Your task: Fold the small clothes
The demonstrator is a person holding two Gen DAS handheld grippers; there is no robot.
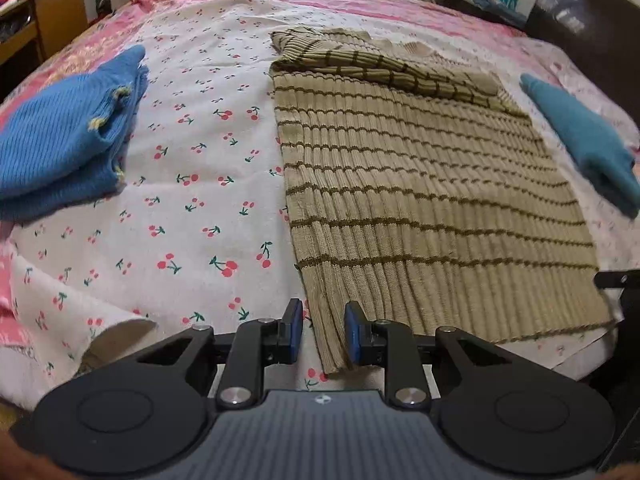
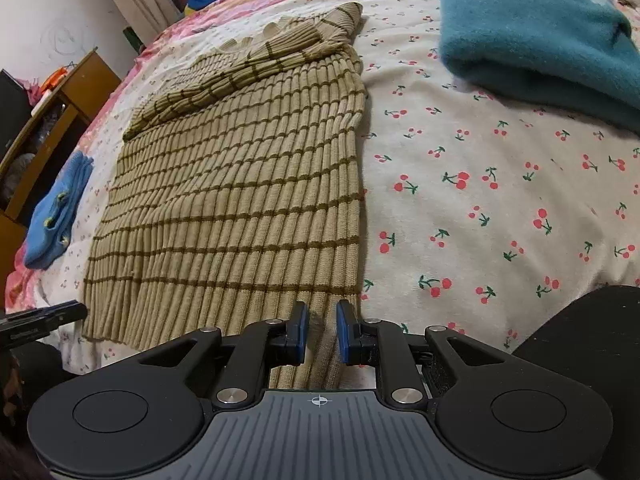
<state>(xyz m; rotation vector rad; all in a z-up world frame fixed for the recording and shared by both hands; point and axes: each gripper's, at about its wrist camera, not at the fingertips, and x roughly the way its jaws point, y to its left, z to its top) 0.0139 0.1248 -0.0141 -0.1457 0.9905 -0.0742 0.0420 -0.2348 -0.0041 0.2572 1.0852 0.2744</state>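
Two grippers at bed's near edge, left gripper [image 1: 323, 330] and right gripper [image 2: 322, 330] each narrowly parted, straddling sweater [image 1: 420, 184] hem corners, pads not visibly pressing.

Bare sheet [image 1: 208, 152] btwn blue knit pile [image 1: 60, 136] & striped sweater [image 1: 420, 200]; teal pile [image 2: 532, 36] blocks far right.

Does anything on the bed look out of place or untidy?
Only a little. The sheet curls up at its near left corner, showing its underside. The striped sweater lies flat, its sleeve folded across the top. Nothing looks damaged.
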